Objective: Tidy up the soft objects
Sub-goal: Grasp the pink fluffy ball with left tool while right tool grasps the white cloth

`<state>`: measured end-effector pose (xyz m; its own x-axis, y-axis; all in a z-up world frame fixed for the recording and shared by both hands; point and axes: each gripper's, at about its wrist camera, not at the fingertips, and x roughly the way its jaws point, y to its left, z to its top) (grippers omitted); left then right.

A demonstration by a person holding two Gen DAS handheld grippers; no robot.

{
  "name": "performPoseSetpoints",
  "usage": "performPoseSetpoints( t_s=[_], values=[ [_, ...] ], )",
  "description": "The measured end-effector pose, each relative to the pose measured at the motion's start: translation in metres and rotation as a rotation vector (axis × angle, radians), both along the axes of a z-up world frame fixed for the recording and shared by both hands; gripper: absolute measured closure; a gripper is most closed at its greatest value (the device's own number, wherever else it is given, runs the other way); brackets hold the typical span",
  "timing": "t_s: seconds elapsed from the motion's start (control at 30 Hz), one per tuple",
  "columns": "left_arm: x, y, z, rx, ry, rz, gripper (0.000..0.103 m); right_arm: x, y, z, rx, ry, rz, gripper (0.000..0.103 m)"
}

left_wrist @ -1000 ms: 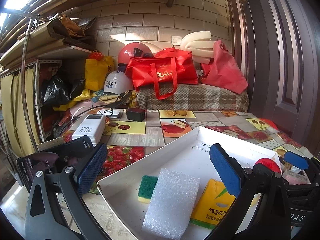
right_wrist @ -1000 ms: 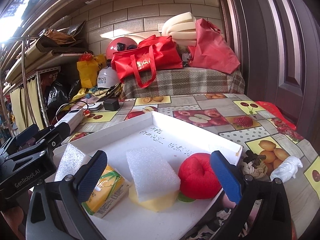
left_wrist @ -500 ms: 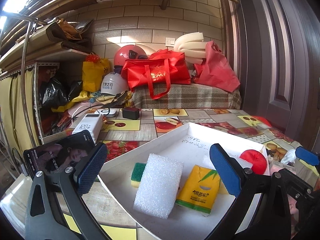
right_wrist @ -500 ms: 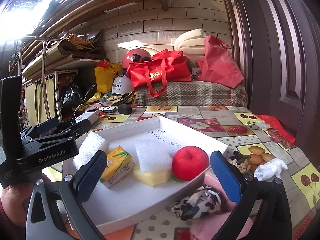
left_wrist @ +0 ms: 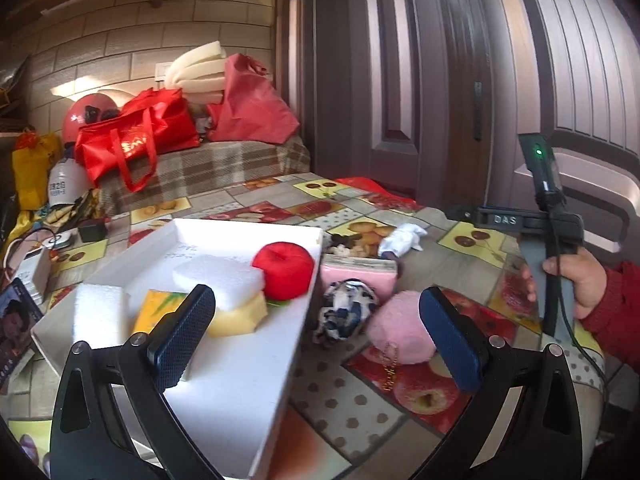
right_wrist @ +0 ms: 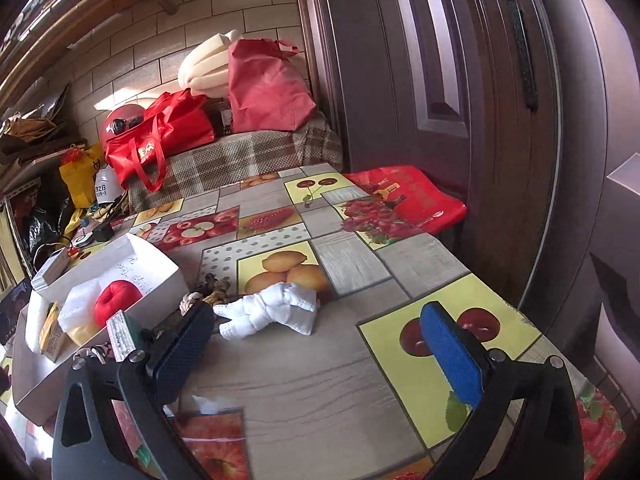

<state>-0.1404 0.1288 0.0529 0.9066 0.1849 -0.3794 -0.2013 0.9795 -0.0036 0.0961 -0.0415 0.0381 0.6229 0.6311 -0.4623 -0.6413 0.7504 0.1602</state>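
**Left wrist view: tray half filled, loose soft things waiting beside it**

Left wrist view shows the left gripper [left_wrist: 316, 340] with its blue-padded jaws spread wide and nothing between them, hovering over the near corner of the shallow white cardboard tray [left_wrist: 256, 408]. Inside that tray sit a red plush apple [left_wrist: 286, 270], a white foam block on a yellow sponge [left_wrist: 218, 280], another white foam slab [left_wrist: 98, 316] and a yellow tissue packet [left_wrist: 156, 308]. Just outside the tray's right wall lie a black-and-white fabric scrunchie [left_wrist: 346, 310], a round pink plush [left_wrist: 400, 330] and a pink sponge pad [left_wrist: 360, 274]. Farther out lies a small white cloth toy [right_wrist: 272, 310]; the right gripper [right_wrist: 316, 356], also wide open and empty, faces it. My guess: the gathering is midway, and next comes closing on one of these loose pieces and carrying it over the tray's wall.
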Motion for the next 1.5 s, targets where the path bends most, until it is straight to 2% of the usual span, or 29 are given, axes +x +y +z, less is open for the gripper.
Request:
performPoseSetpoints(
  t_s=[0.03, 0.1, 0.23, 0.3, 0.43, 0.53, 0.67, 0.7, 0.73, 0.77, 0.8, 0.87, 1.13, 1.2, 1.23, 1.3, 1.47, 1.5],
  values=[
    [0.008, -0.011, -0.002, -0.012, 0.036, -0.062, 0.0, 0.007, -0.003, -0.003, 0.003, 0.033, 0.004, 0.0],
    [0.027, -0.031, -0.006, -0.019, 0.113, -0.126, 0.0, 0.019, -0.005, -0.01, 0.01, 0.111, 0.013, 0.0],
    [0.055, -0.046, -0.017, -0.062, 0.232, -0.143, 0.001, 0.04, 0.007, -0.026, -0.039, 0.244, 0.057, 0.0],
    [0.061, -0.043, -0.02, -0.109, 0.252, -0.135, 0.001, 0.045, 0.017, -0.027, -0.058, 0.25, 0.077, 0.0],
    [0.067, -0.037, -0.025, -0.19, 0.262, -0.126, 0.001, 0.043, 0.042, -0.019, -0.087, 0.172, 0.132, 0.0],
    [0.077, -0.039, -0.027, -0.199, 0.287, -0.12, 0.001, 0.044, 0.069, -0.019, -0.135, 0.146, 0.165, 0.0],
    [0.094, -0.046, -0.031, -0.18, 0.326, -0.102, 0.002, 0.052, 0.101, -0.035, -0.271, 0.202, 0.187, 0.0],
    [0.098, -0.047, -0.033, -0.176, 0.347, -0.096, 0.014, 0.052, 0.102, -0.038, -0.289, 0.211, 0.188, 0.001],
    [0.102, -0.047, -0.036, -0.172, 0.37, -0.09, 0.04, 0.053, 0.101, -0.038, -0.288, 0.214, 0.185, 0.007],
    [0.103, -0.047, -0.038, -0.174, 0.383, -0.09, 0.042, 0.052, 0.097, -0.037, -0.276, 0.215, 0.188, 0.018],
    [0.102, -0.047, -0.038, -0.178, 0.379, -0.093, 0.042, 0.05, 0.094, -0.037, -0.276, 0.212, 0.19, 0.027],
    [0.1, -0.046, -0.037, -0.18, 0.368, -0.1, 0.042, 0.046, 0.088, -0.037, -0.278, 0.211, 0.2, 0.027],
    [0.087, -0.059, -0.024, -0.092, 0.282, -0.118, 0.043, 0.042, 0.059, -0.032, -0.173, 0.248, 0.224, 0.049],
    [0.085, -0.059, -0.023, -0.084, 0.268, -0.117, 0.043, 0.041, 0.051, -0.032, -0.132, 0.267, 0.227, 0.049],
    [0.085, -0.058, -0.022, -0.084, 0.268, -0.118, 0.043, 0.042, 0.047, -0.034, -0.123, 0.287, 0.219, 0.044],
    [0.085, -0.057, -0.022, -0.089, 0.266, -0.117, 0.043, 0.045, 0.04, -0.037, -0.096, 0.332, 0.223, 0.042],
    [0.082, -0.055, -0.02, -0.096, 0.247, -0.119, 0.043, 0.032, 0.032, -0.036, -0.132, 0.304, 0.237, 0.04],
    [0.083, -0.056, -0.02, -0.096, 0.247, -0.118, 0.043, 0.03, 0.031, -0.036, -0.135, 0.302, 0.244, 0.035]
  ],
)
